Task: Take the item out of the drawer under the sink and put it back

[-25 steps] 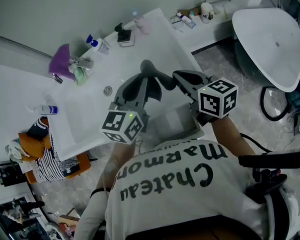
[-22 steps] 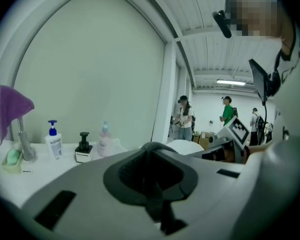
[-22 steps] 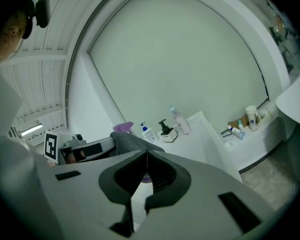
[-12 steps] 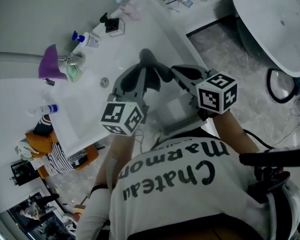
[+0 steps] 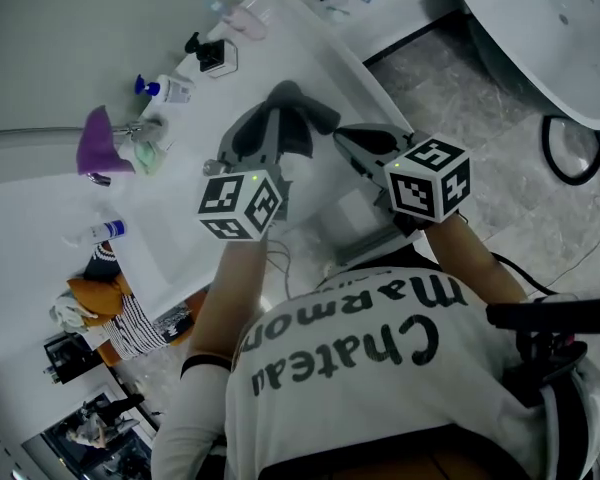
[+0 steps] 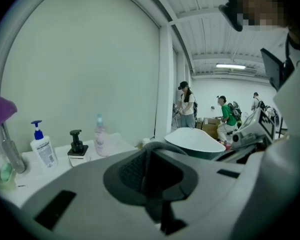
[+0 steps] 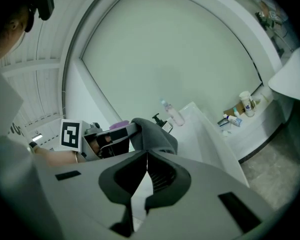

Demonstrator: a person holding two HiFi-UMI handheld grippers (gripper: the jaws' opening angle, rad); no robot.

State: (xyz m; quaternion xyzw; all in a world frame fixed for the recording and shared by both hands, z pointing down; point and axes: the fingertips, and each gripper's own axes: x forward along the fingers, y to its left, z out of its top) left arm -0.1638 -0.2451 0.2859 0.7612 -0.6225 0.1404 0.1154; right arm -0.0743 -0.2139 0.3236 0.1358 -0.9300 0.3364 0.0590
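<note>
We hold both tools out ahead of us, side by side and near each other, tipped slightly downward. Our left tool (image 5: pixel 298 108) has its jaws pressed together, empty. Our right tool (image 5: pixel 352 140) is closed and empty too. Our left forearm (image 5: pixel 225 308) and right forearm (image 5: pixel 480 258) reach forward.

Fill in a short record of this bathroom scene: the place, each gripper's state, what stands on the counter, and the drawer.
place: white sink counter, with a bathtub beyond it
left gripper: shut, nothing held
right gripper: shut, nothing held
on counter: blue-capped pump bottle, black soap dispenser, pink spray bottle
by faucet: purple cloth
drawer: appears pulled out under the counter edge; contents not visible
</note>
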